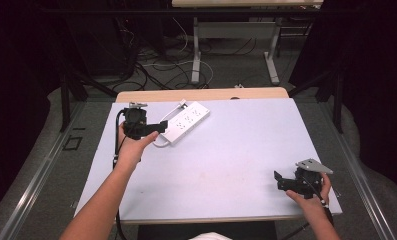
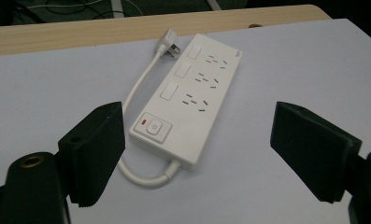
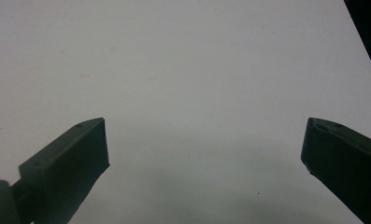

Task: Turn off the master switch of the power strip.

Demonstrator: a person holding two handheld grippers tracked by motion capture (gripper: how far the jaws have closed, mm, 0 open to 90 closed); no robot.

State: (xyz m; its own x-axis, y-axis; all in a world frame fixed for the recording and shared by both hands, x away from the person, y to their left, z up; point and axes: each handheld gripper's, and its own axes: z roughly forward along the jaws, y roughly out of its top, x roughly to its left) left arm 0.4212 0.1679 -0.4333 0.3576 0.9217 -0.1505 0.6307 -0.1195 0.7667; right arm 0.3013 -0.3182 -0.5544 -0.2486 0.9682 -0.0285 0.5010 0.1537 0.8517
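A white power strip (image 1: 186,122) (image 2: 189,99) lies flat on the table's far left part, its short cord looping back to a plug (image 2: 168,44) at the far end. It has three sockets and a switch with a red mark (image 2: 151,127). My left gripper (image 1: 156,127) (image 2: 197,154) hovers just short of the strip's switch end, jaws wide open with nothing between them. My right gripper (image 1: 281,181) (image 3: 204,154) is held near the table's front right corner, open over bare surface.
The white table top (image 1: 226,155) has a wooden strip (image 1: 201,94) along its far edge. Beyond it are cables on the floor (image 1: 161,70) and the legs of another table (image 1: 196,55). Dark curtains stand at both sides.
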